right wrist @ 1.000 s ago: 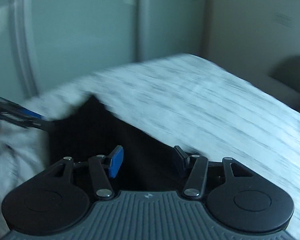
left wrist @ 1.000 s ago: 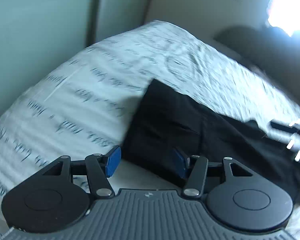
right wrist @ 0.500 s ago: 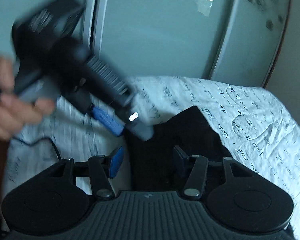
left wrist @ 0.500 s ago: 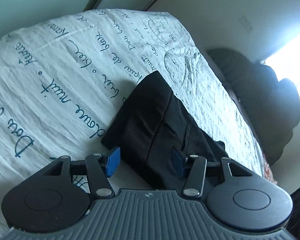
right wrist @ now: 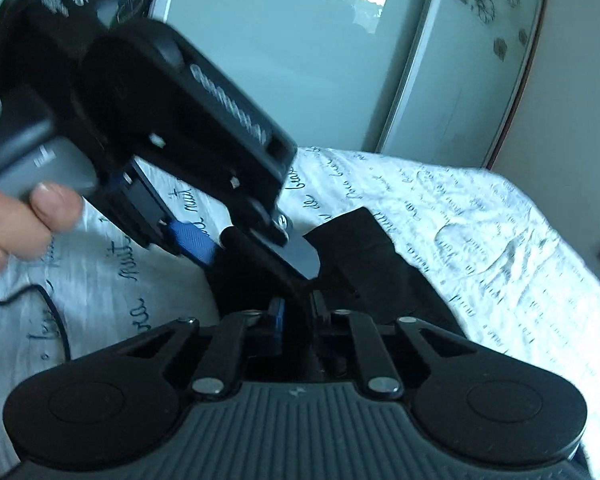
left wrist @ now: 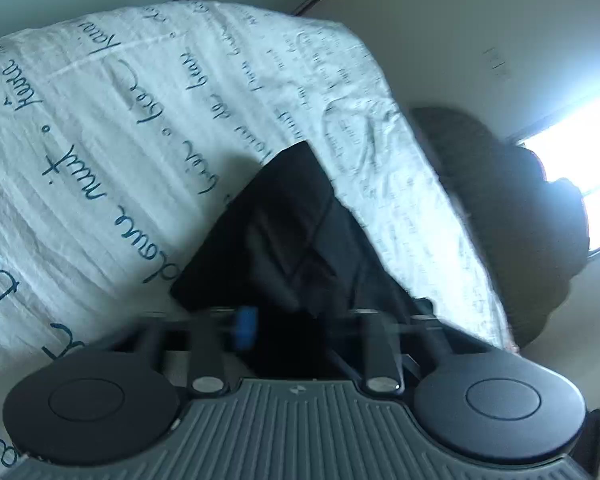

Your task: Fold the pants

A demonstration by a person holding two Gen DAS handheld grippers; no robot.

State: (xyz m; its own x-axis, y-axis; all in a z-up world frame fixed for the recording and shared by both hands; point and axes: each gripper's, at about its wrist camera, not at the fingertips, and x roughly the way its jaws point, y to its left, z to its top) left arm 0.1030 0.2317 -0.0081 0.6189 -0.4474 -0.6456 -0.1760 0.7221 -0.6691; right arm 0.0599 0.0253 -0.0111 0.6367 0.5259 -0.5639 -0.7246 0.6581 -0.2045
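black pants [left wrist: 300,240] lie on the bedsheet [left wrist: 100,140]; right gripper [right wrist: 296,312] pinches their near fold, left gripper [left wrist: 300,324] spread wide just above.

I saw matt black cloth pants [left wrist: 296,240] on a crinkled white printed bedsheet [left wrist: 100,160]; the right gripper [right wrist: 296,312] body was ribbed matt plastic.

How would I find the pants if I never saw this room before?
Look at the big bed with the white bedspread covered in blue handwriting. The pants lie on top of it, reaching toward the grippers. They are the only plain black cloth on that scribbly white cover.
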